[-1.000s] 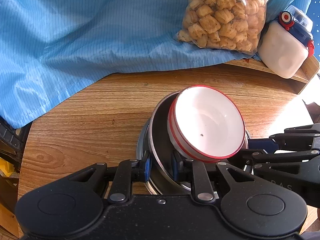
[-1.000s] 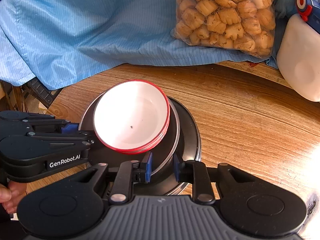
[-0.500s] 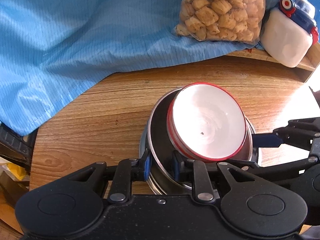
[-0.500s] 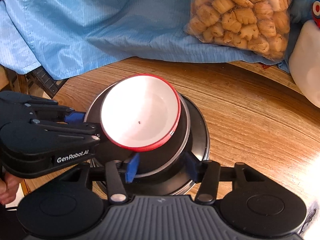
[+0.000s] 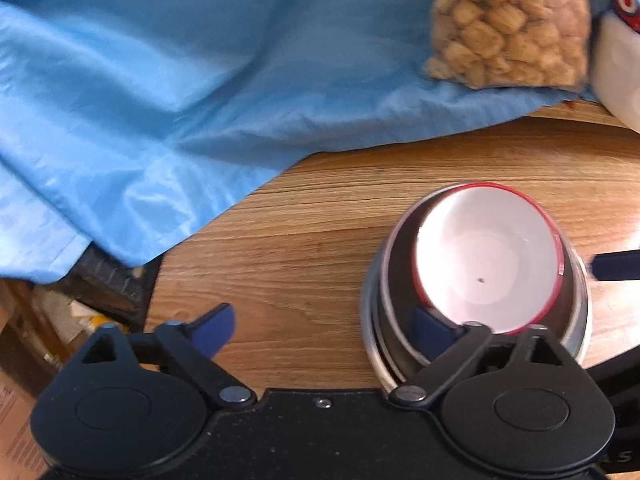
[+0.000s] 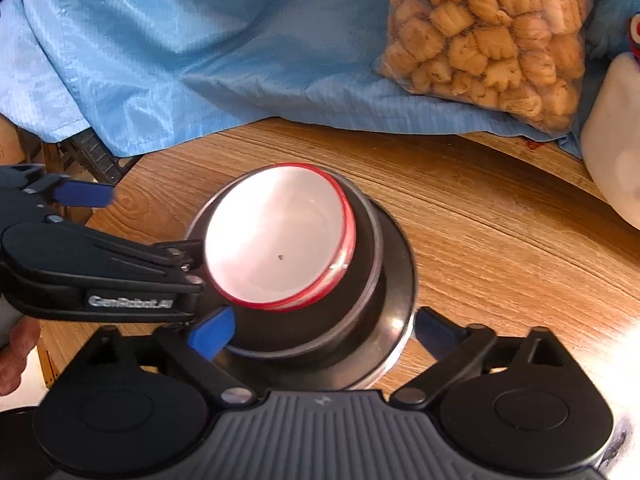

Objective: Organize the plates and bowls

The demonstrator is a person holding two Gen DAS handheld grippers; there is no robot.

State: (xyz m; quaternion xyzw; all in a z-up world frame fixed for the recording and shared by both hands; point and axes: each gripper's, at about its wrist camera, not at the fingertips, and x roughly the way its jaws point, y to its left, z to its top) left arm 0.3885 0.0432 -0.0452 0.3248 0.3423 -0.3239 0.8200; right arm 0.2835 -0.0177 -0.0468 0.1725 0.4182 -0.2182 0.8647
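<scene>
A white bowl with a red rim sits nested in a dark metal bowl, which rests on a steel plate, all stacked on the round wooden table. The same stack shows in the right wrist view: white bowl, dark bowl, steel plate. My left gripper is open, its right finger beside the stack's left edge. My right gripper is open wide, its fingers on either side of the stack's near edge. The left gripper also shows in the right wrist view.
A blue cloth covers the back of the table. A clear bag of biscuits and a white plastic jug lie at the back right. The table edge drops off at the left, with a dark crate below.
Both grippers have opened and let go of the stack's rims. The left gripper has shifted left, so the stack now sits at its right. The stack stays on the table.
</scene>
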